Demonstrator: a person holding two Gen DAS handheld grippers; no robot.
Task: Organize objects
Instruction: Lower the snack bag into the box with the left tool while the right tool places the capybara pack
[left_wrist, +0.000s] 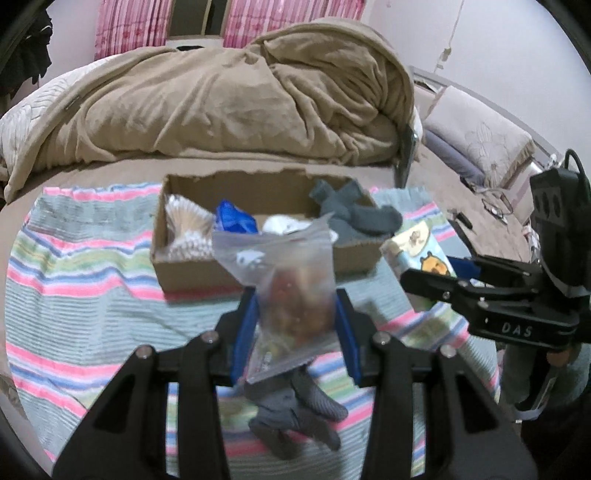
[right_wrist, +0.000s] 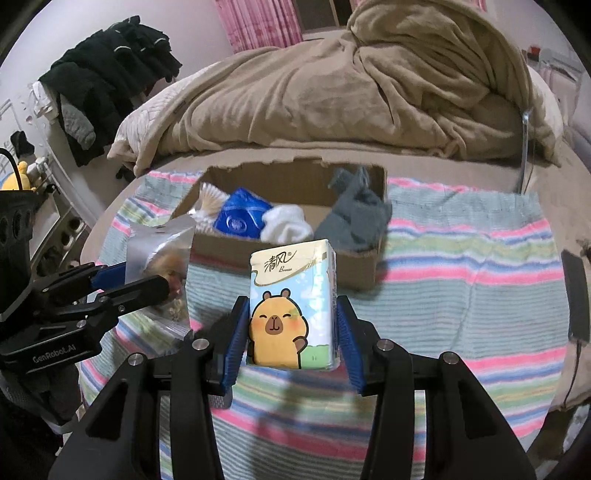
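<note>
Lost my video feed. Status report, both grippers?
Left gripper shut on snack bag. Right gripper shut on tissue pack. Both short of cardboard box; nothing blocking.

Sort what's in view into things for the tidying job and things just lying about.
For the job: zip bag in left gripper; tissue pack in right gripper; cardboard box; grey gloves.

Lying about: brown blanket, dark clothes, phone.
</note>
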